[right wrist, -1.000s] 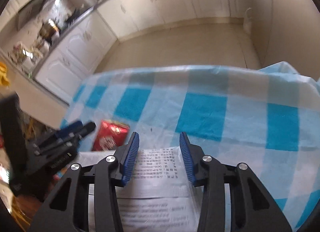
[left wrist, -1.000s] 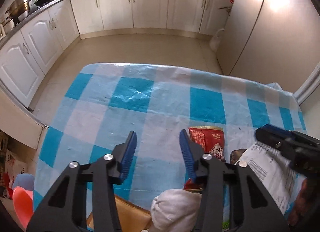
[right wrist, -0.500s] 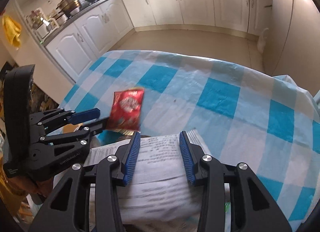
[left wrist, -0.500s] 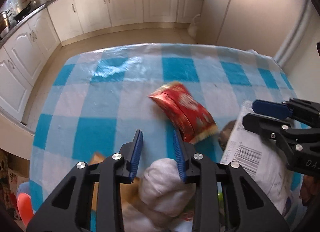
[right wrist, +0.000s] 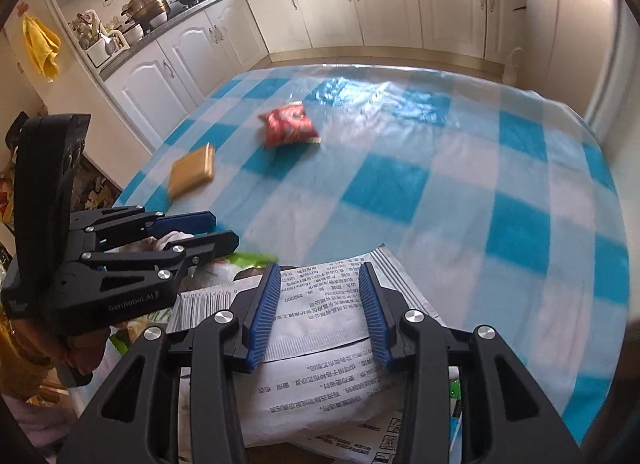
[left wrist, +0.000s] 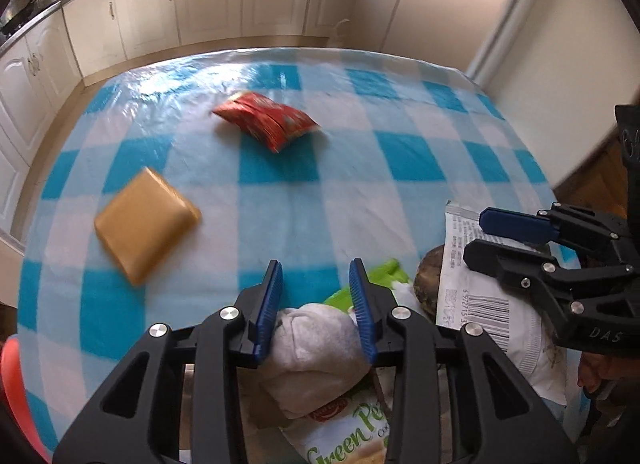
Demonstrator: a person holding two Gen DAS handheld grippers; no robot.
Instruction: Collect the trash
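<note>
- Right wrist view: the checked tablecloth [right wrist: 400, 168] has come far more into sight as both hands drew back toward its near edge.
- Right gripper [right wrist: 324, 304] stays pinched on the white printed packet [right wrist: 320, 348].
- Left gripper [left wrist: 316, 308] seems clamped on a grey-white wad [left wrist: 316, 348], its jaws having just closed, then eased slightly.
- Red snack bag [left wrist: 266, 120] and tan packet [left wrist: 144, 224] now lie well apart on the cloth, still uncollected.

Daylight was thrown from beyond the fingers, glare was cast on the tablecloth [left wrist: 224, 80], edges were bowed, snack bag [left wrist: 268, 120] was blurred.
</note>
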